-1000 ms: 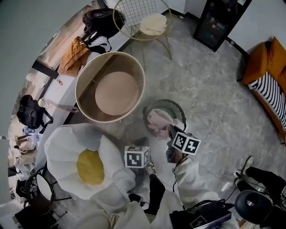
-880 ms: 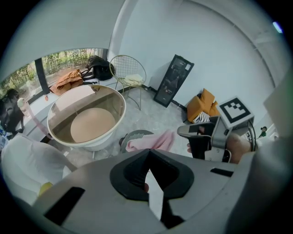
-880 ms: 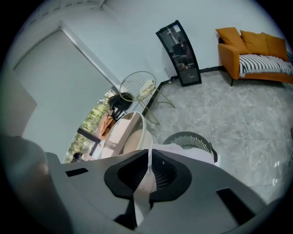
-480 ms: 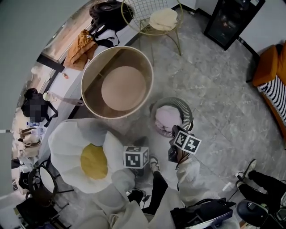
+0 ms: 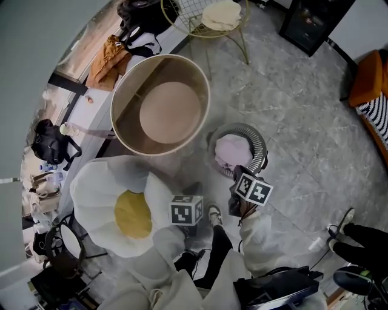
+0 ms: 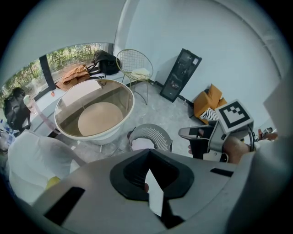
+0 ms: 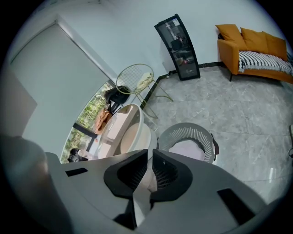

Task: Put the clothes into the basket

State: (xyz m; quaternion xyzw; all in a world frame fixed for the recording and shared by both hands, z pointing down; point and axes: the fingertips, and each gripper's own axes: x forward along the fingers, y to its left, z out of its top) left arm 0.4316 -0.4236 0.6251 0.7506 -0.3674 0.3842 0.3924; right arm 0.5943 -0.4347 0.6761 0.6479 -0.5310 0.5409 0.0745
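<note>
A grey slatted basket (image 5: 257, 140) stands on the marble floor with a pale pink garment (image 5: 231, 151) lying inside it. The basket (image 7: 187, 132) and the garment (image 7: 187, 150) also show just ahead in the right gripper view. My right gripper (image 5: 241, 198) hangs at the basket's near rim, jaws shut (image 7: 147, 171) with nothing clearly held. My left gripper (image 5: 187, 213) is left of it, over the floor beside a white cushion, and looks shut (image 6: 149, 176). The basket (image 6: 150, 134) lies ahead of it.
A large round tub-like table (image 5: 159, 104) stands behind the basket. A white and yellow egg-shaped cushion (image 5: 115, 209) lies at the left. A wire chair (image 5: 209, 15) is at the back and an orange sofa (image 5: 371, 85) at the right. The person's shoe (image 5: 214, 213) is between the grippers.
The right gripper has sunk a little and drawn back from over the garment to the basket's near rim. The left gripper has barely shifted. The head view has tilted slightly.
</note>
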